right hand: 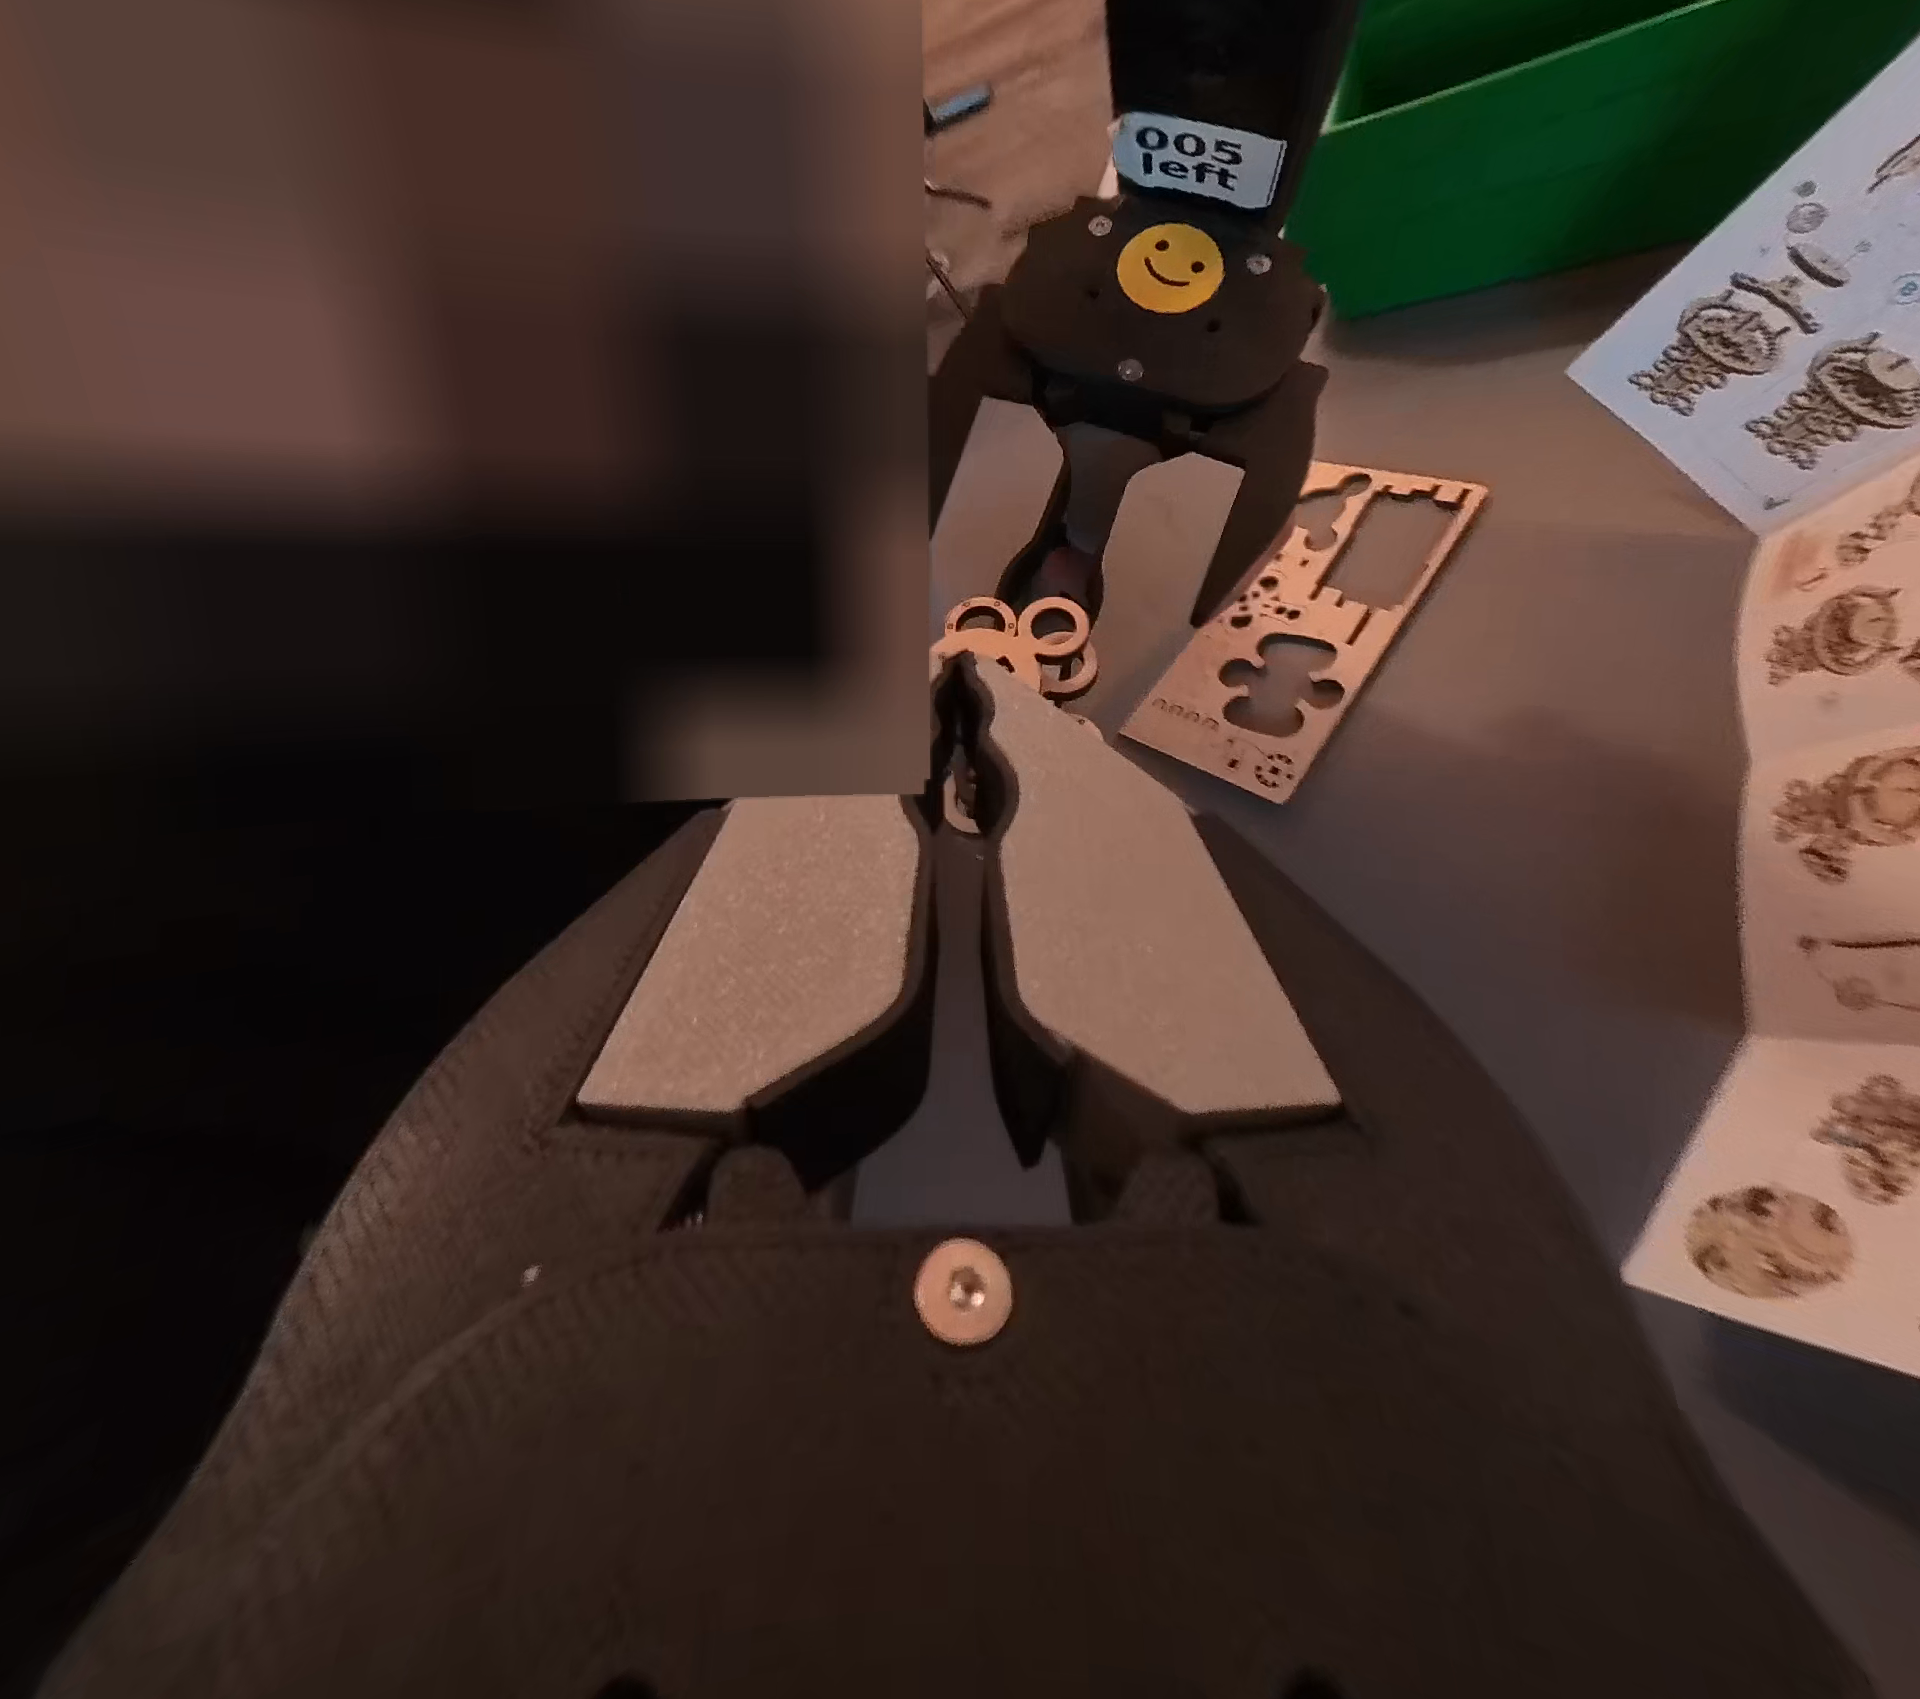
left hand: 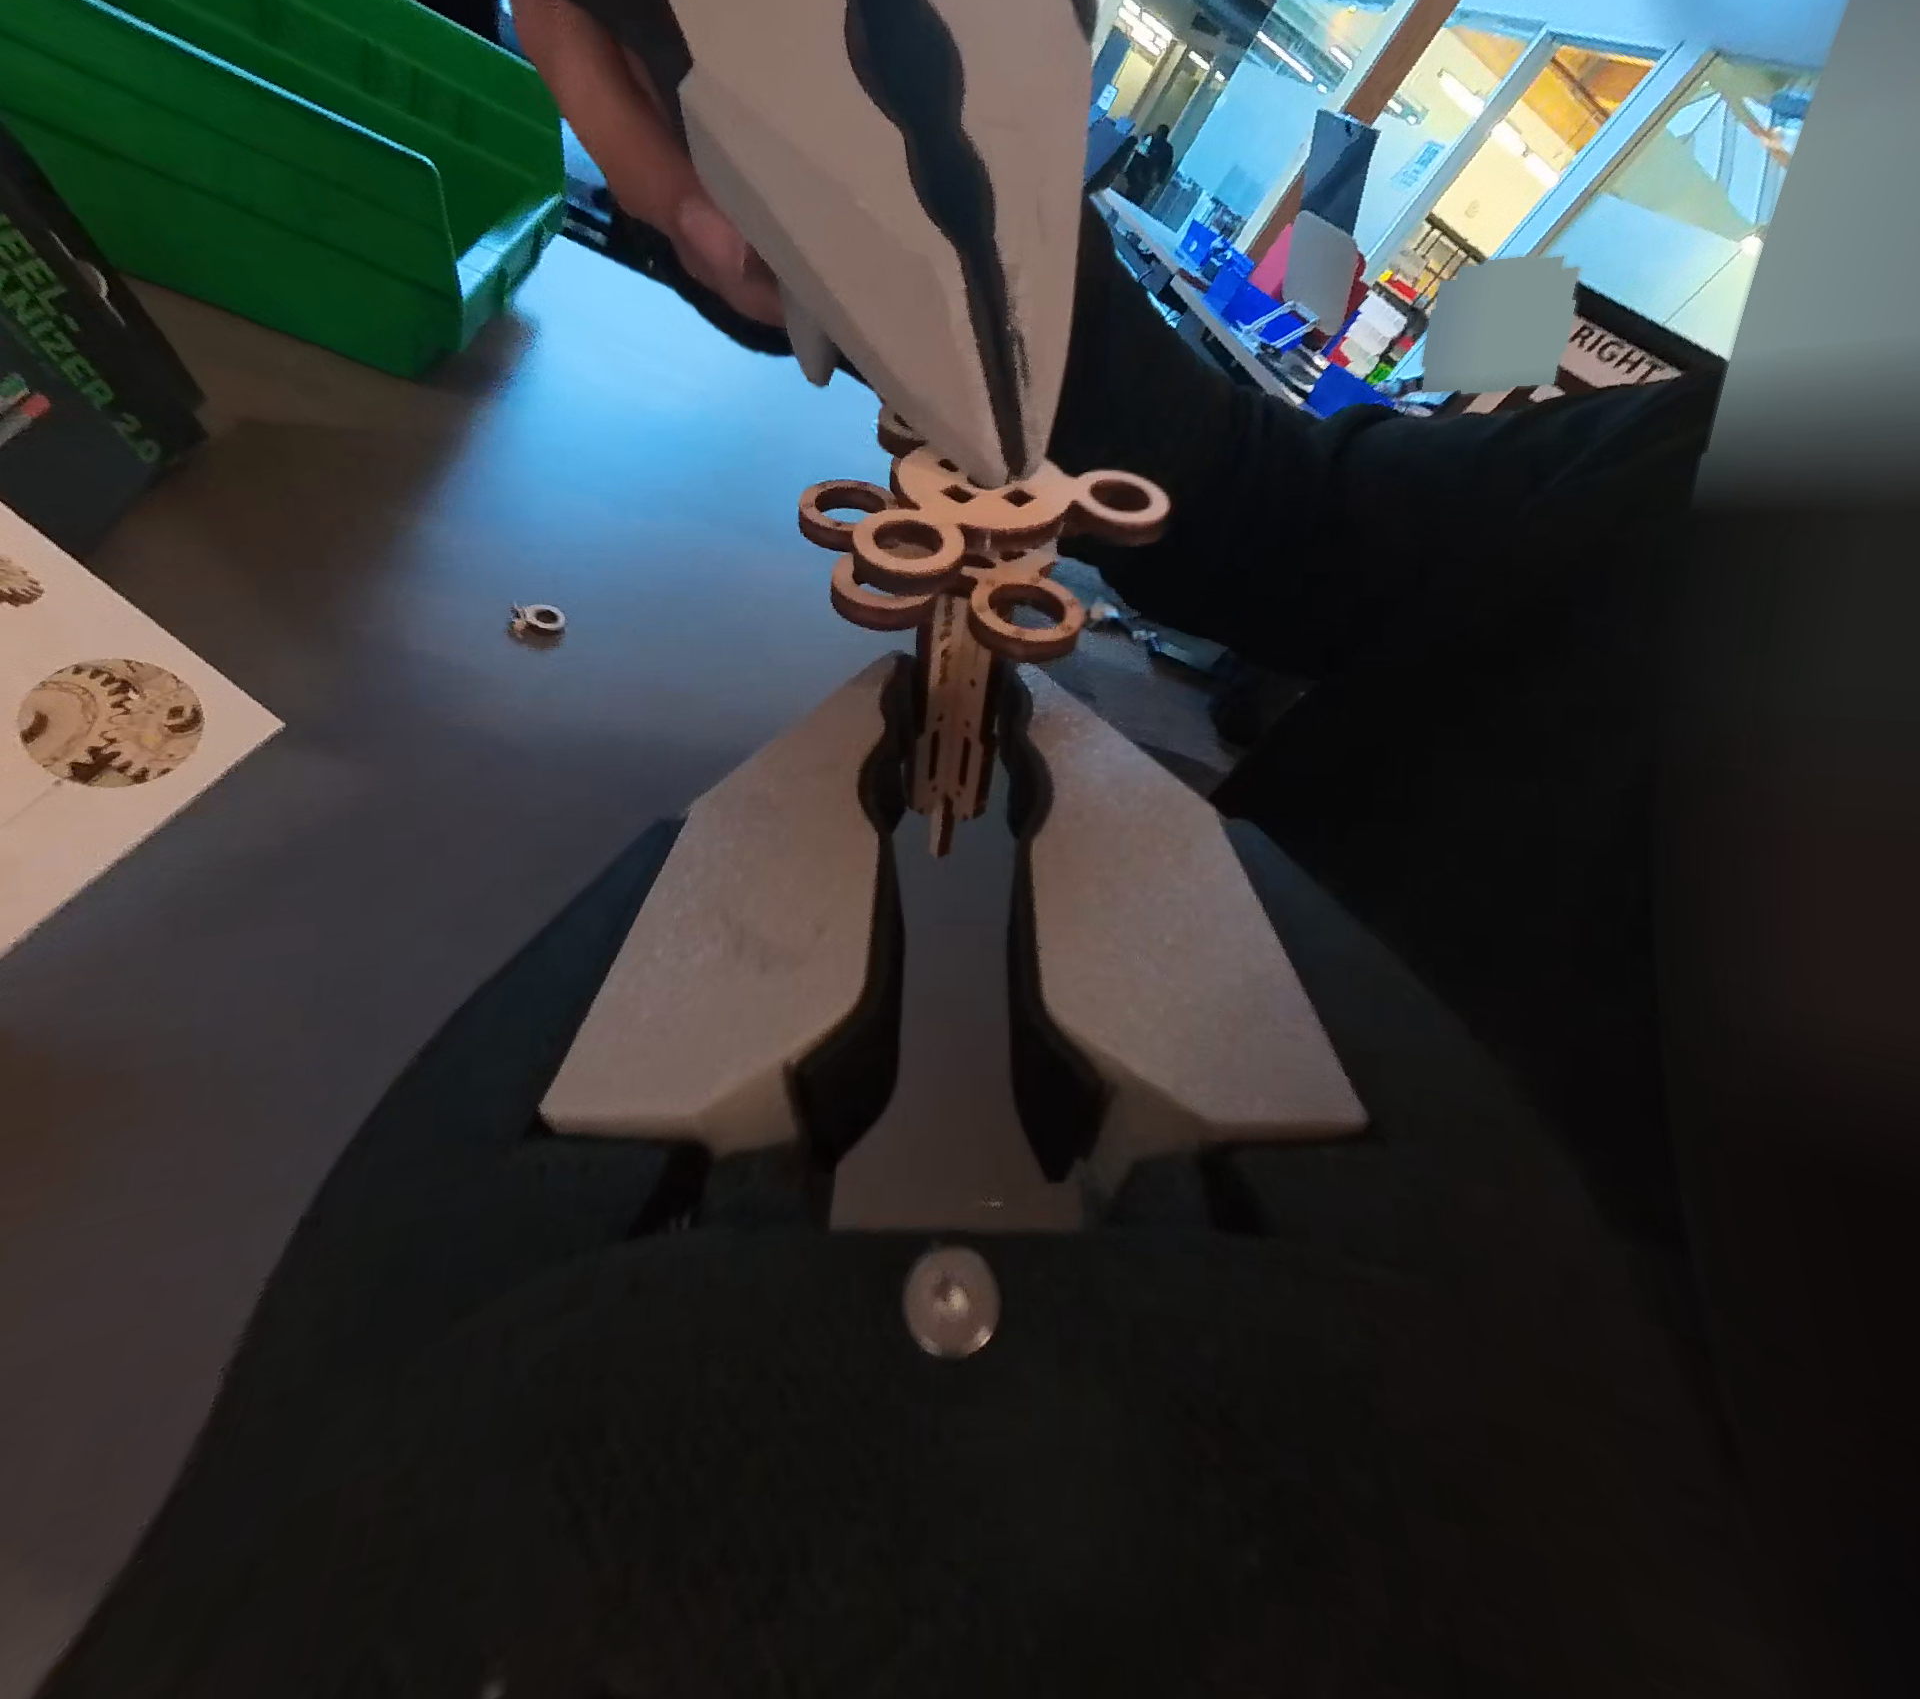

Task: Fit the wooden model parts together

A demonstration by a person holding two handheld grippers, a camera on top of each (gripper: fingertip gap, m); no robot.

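Note:
A wooden model [left hand: 977, 553] of stacked ring-lobed plates on a flat slotted stem [left hand: 951, 745] is held above the grey table. My left gripper [left hand: 956, 704] is shut on the stem from below. My right gripper [left hand: 1003, 465] comes down from above, and its tips are shut on the top ring plate [left hand: 1039, 501]. In the right wrist view my right gripper [right hand: 964, 693] pinches the plate's edge, and the rings [right hand: 1044, 636] show just past its tips. The left gripper's black body [right hand: 1164, 340] is beyond them. A blur patch hides the left half of that view.
Green bins [left hand: 260, 122] stand at the far left and also show in the right wrist view [right hand: 1610, 91]. A cut-out wooden sheet [right hand: 1309, 621] lies flat under the model. Printed instruction sheets [right hand: 1849, 714] and a dark box [left hand: 73, 382] lie nearby. A small metal ring [left hand: 537, 619] lies on the table. The tips of one gripper are about 5 cm away from the tips of the other.

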